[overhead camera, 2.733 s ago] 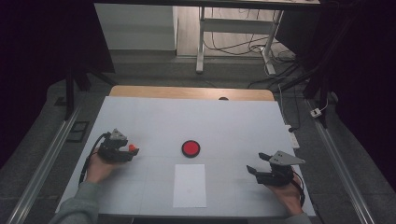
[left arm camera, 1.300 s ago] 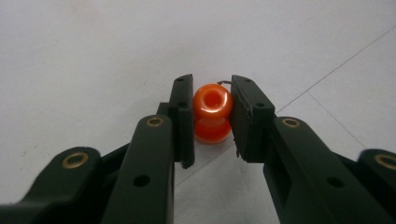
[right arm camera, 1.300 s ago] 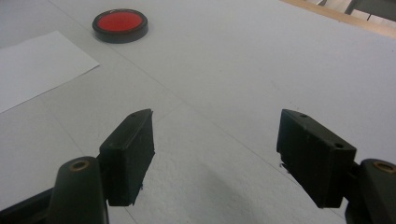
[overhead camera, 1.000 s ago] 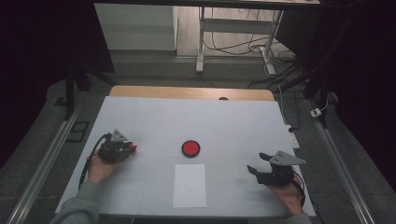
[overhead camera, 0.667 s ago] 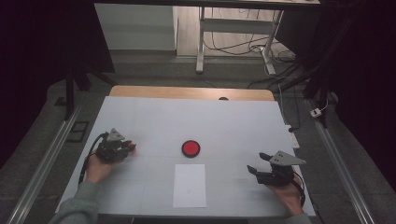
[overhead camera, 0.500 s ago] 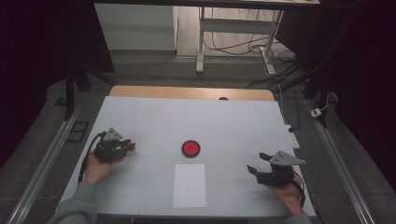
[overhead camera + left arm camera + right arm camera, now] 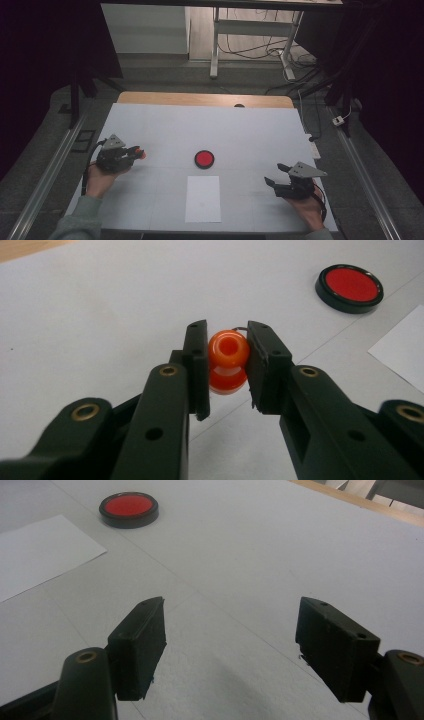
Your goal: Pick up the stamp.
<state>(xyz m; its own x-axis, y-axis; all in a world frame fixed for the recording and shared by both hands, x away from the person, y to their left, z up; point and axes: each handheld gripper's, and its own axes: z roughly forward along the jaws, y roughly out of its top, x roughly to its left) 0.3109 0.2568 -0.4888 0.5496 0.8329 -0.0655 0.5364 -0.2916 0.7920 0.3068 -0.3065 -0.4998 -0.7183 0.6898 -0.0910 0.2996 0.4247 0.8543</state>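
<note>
The orange bead piece [image 7: 228,361], two glossy rounded lobes with a hole in the upper one, sits pinched between the pads of my left gripper [image 7: 227,367], lifted clear of the white table [image 7: 210,130] and well to the left of the red disc [image 7: 204,158]. My right gripper [image 7: 230,650] rests with jaws spread wide, nothing between them, right of the white paper sheet [image 7: 203,198] that lies just below the disc.

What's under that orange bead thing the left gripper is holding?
Under the orange bead, pinched in the left gripper, only bare white table shows. The table directly beneath is hidden by the bead itself.
</note>
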